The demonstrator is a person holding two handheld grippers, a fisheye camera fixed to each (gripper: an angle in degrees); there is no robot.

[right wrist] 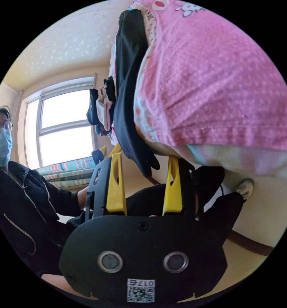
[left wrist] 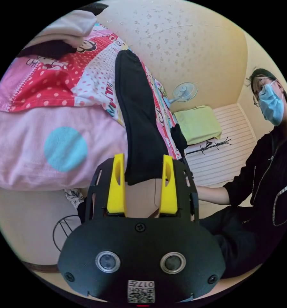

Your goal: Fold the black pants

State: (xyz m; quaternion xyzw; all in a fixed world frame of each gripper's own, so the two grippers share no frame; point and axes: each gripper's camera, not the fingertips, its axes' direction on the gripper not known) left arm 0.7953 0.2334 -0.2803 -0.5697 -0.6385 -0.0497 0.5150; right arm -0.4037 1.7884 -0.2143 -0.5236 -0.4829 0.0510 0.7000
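Basically, long black cloth pants (left wrist: 135, 109) lie along the pink cartoon-print bed (left wrist: 53, 96), end hanging off, left claw (left wrist: 144, 175) and right claw (right wrist: 145, 179) both wide, straddling that end, likely to pinch it.

black pants (left wrist: 138, 122) edge between left claw (left wrist: 144, 171) jaws, bed (left wrist: 37, 154) close beside

I'm seeing both cameras sitting low at the bed (left wrist: 37, 160) edge, rolled sideways and looking up along the black pants (left wrist: 140, 122), very close. Both views are sharing the pants, bedding and the seated person (right wrist: 18, 192).
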